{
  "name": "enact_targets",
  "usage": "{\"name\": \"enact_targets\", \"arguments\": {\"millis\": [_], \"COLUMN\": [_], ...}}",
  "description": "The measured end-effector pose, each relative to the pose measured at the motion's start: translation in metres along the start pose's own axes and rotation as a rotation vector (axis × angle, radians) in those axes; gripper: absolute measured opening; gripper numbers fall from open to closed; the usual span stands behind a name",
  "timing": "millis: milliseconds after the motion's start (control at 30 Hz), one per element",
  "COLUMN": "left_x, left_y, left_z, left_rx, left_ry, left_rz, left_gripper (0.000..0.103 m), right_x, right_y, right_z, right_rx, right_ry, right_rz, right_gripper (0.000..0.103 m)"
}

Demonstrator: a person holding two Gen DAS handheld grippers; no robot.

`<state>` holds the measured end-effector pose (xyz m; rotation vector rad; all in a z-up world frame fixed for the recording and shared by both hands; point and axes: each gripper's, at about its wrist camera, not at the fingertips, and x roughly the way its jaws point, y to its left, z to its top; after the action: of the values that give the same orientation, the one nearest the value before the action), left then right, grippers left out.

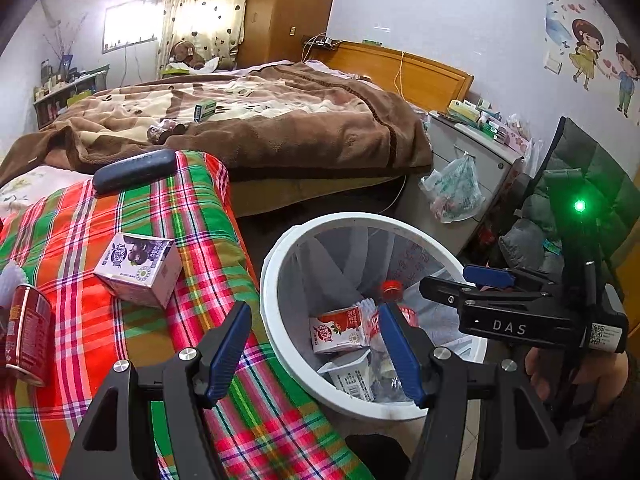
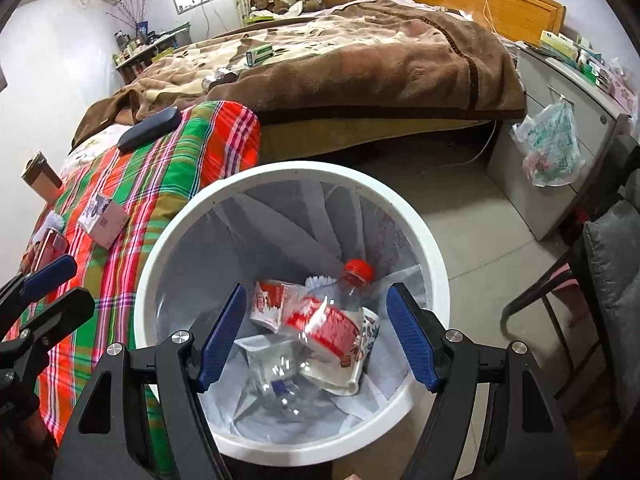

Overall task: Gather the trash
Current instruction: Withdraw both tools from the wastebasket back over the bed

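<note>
A white trash bin [image 1: 276, 256] [image 2: 436, 248] stands on the floor beside the plaid-covered bed [image 1: 80, 240]. Inside lie a clear bottle with a red cap [image 2: 332, 308], a strawberry milk carton [image 1: 340, 330] [image 2: 269, 304] and other wrappers. My right gripper [image 2: 316, 336] is open and empty above the bin. My left gripper [image 1: 314, 354] is open and empty over the bin's near rim. On the plaid sheet lie a purple drink carton [image 1: 138, 268] [image 2: 102, 220] and a red can [image 1: 26, 332].
A dark glasses case [image 1: 134, 170] lies on the plaid sheet. A brown blanket [image 1: 280, 120] covers the far bed, with a green box [image 1: 205, 110] on it. A grey nightstand [image 1: 472, 160] with a hanging plastic bag [image 2: 552, 148] stands right. A chair [image 2: 580, 280] is at right.
</note>
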<state>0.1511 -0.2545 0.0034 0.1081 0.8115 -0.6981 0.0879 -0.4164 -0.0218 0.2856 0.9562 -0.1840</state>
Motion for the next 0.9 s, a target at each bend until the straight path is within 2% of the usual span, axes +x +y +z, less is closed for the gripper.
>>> {"name": "enact_targets", "arguments": {"millis": [433,900], "left_x": [-0.034,-0.079], "left_y": [0.026,0.09], "left_z": [-0.01,-0.031], "left_rx": [-0.042,-0.137], "left_ry": [-0.039,-0.094], "left_rz": [0.065,0.157], "left_gripper": [0.066,0.066], "right_x": [-0.017,-0.017], "right_y": [0.031,0.088], "right_z": [-0.005,-0.008], "right_rx": [0.007,-0.046], "right_ry": [-0.061,-0.098], "right_rz": [0.076,0.14], "right_gripper": [0.074,0.074]}}
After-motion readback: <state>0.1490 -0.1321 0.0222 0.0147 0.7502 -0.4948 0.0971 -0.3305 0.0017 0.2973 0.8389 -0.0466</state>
